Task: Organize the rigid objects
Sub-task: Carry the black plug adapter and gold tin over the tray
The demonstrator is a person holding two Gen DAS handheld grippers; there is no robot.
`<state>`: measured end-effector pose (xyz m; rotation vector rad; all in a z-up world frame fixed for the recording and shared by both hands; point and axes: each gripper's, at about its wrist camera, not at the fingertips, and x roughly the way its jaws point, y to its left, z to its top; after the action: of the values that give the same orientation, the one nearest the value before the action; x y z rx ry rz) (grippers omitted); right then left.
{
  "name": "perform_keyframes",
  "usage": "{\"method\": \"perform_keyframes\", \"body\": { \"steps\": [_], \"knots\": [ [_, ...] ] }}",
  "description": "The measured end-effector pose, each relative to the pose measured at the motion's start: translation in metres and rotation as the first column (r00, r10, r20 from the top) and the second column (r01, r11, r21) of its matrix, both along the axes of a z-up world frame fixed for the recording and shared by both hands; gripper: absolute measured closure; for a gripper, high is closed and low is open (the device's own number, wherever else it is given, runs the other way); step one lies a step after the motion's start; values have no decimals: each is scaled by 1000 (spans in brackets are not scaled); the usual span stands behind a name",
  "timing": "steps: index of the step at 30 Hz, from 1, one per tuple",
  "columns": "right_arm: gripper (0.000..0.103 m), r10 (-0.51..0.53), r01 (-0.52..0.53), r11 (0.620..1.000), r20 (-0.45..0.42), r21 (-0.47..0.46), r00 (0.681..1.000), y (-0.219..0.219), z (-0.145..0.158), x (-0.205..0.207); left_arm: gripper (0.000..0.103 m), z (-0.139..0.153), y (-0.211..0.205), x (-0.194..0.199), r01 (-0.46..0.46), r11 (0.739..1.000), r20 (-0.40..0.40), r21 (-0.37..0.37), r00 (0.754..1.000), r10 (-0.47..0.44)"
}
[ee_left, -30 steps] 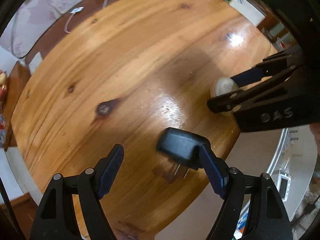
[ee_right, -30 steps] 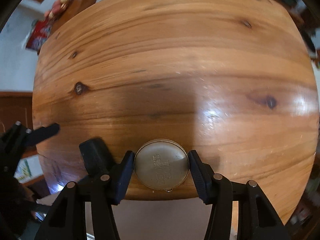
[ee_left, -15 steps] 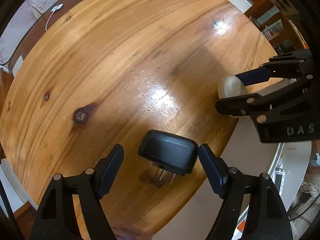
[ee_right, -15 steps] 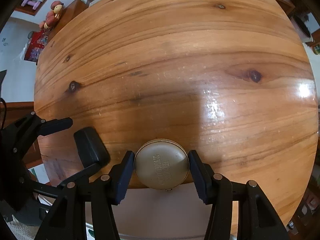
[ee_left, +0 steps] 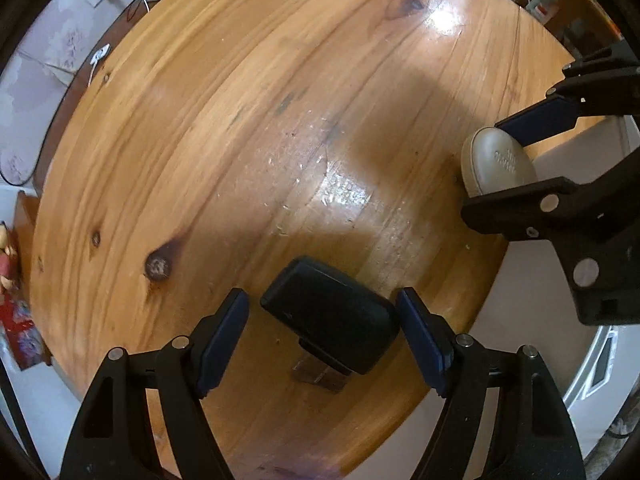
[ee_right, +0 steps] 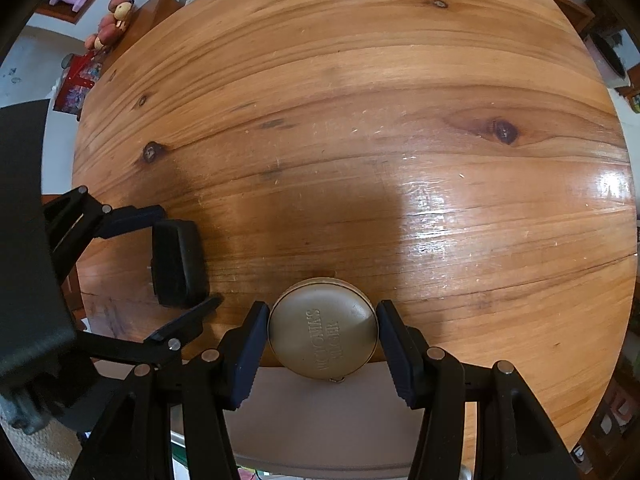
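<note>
- We work over a round wooden table point(ee_left: 248, 128), glossy and knotted; both task things sit toward its near edge, at about six o'clock on the tabletop in each wrist view.
- Our left gripper point(ee_left: 322, 334) points straight down with its jaws spread wide around the black plug adapter point(ee_left: 330, 320). Small gaps show on both sides of it, so the pads are not pressing yet.
- That adapter stands on its prongs, lifted a little off the wood, at six o'clock in the left view and at nine o'clock in the right view point(ee_right: 176, 262).
- Our right gripper point(ee_right: 322, 338) pinches the round beige case point(ee_right: 323, 328), one pad on each side; the case hangs partly past the table edge.
- To do this step well, we judge that we should centre the adapter between the left pads, lower until they flank its body rather than its top edge, then close squarely. A lopsided close could tip it off its prongs.
- The left view alone shows the prongs and their reflection beneath the adapter, and it shows the case side-on at three o'clock point(ee_left: 496, 164).
- The right view alone lets us read the embossed lettering on the case lid, and it shows our left gripper from outside point(ee_right: 160, 256), its fingers straddling the adapter.
</note>
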<state>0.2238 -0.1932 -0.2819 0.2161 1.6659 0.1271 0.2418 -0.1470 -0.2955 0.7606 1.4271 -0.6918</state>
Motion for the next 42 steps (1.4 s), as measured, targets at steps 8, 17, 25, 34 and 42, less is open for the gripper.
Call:
{"method": "perform_keyframes", "body": {
  "steps": [8,17,25,34,42],
  "knots": [
    [48,10,-9,1000,-12,28,1000,-12,4,13,24,0,-14,-8,41,999,31,18,999,-42],
    [48,-6,6,999,2,34,1000,-20,4,18,36,8,14,-5,-60,998,21,-34,998,61],
    [48,15,-19,999,118,35,993,-23,44,16,36,49,44,3,-261,958,86,-120,959,272],
    [48,12,-35,997,293,73,956,-24,125,-12,36,113,86,-9,-394,900,109,-186,902,418],
    [48,113,-147,988,446,41,888,-11,186,-88,36,154,97,-76,-461,836,102,-298,856,507]
  ]
}}
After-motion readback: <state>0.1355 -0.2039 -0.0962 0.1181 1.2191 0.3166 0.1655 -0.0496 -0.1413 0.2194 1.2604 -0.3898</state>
